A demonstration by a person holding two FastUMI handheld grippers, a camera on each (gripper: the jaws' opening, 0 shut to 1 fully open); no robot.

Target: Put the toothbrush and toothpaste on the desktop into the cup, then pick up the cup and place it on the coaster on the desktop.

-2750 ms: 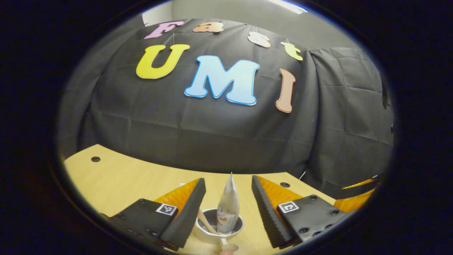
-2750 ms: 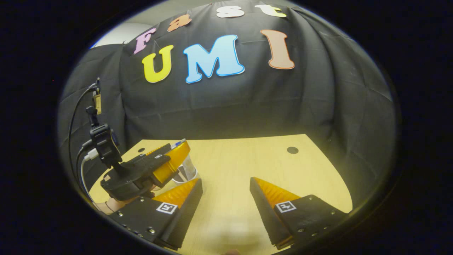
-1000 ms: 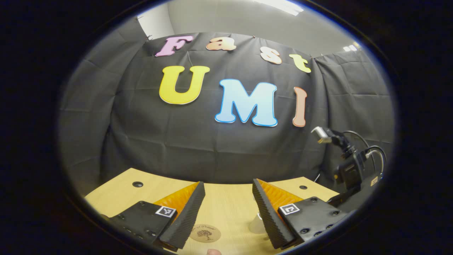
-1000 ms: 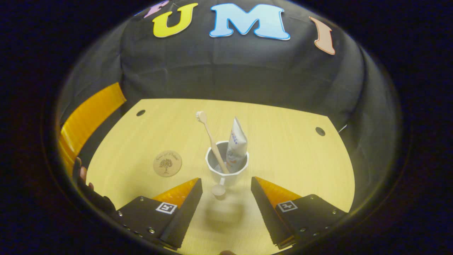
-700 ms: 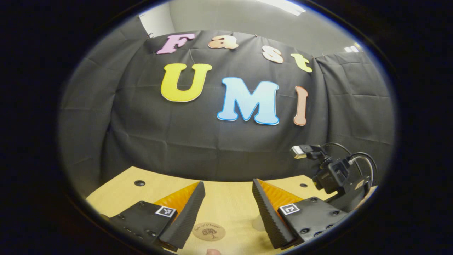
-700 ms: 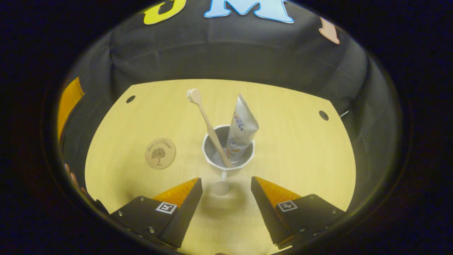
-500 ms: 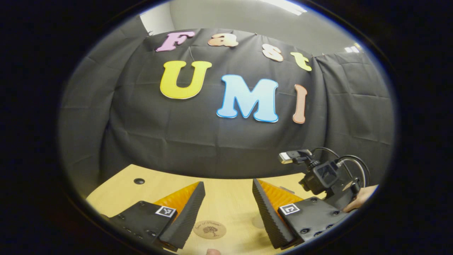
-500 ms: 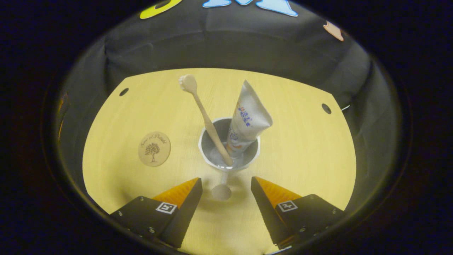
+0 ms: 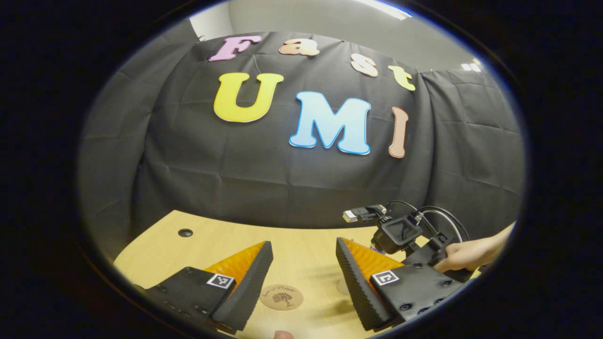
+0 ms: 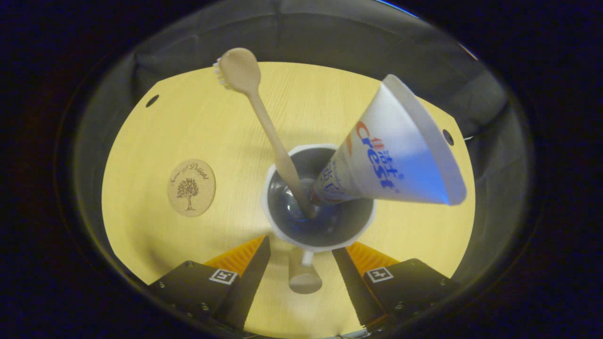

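Right gripper [image 10: 301,256] open, fingers astride cup [image 10: 320,240] handle; toothbrush [image 10: 264,117] and toothpaste [image 10: 391,155] stand inside, coaster [image 10: 191,187] apart. Left gripper [image 9: 301,270] open above coaster; left gripper view adds a hand [image 9: 471,254].

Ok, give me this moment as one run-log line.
stage: reaching for cup | toothbrush and toothpaste in cup | right claw open, straddling cup handle | left claw open | coaster bare

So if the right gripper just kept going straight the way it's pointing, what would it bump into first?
Most likely the cup: the right gripper is open, looking down on it, a finger on either side of the cup's handle. The toothbrush and toothpaste already stand inside. Depth is hard to judge.
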